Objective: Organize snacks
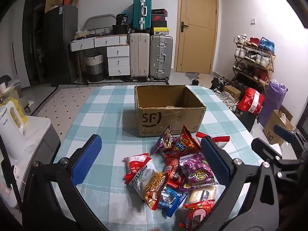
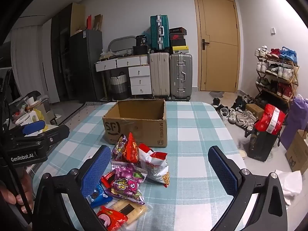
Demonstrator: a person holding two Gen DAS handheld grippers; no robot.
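Note:
A heap of snack packets (image 1: 173, 173) lies on the checked table (image 1: 100, 107), just in front of an open, empty cardboard box (image 1: 173, 117). Among them are a purple packet (image 1: 196, 171), a noodle-snack bag (image 1: 152, 184) and a blue packet (image 1: 169, 200). My left gripper (image 1: 151, 140) hangs open above the heap, its blue pads touching nothing. In the right wrist view the heap (image 2: 130, 173) sits low and left, below the box (image 2: 138, 127). My right gripper (image 2: 158, 150) is open too, holding nothing, its left pad over the heap's edge. Each gripper shows at the other view's side (image 1: 269, 136) (image 2: 48, 128).
A white kettle (image 1: 11, 127) stands on a side unit left of the table. Bags and boxes (image 2: 269, 123), scattered shoes and a shoe rack (image 2: 277, 71) fill the floor to the right. Suitcases (image 2: 169, 75) and drawers stand by the far wall. Bare tablecloth (image 2: 192, 134) lies right of the box.

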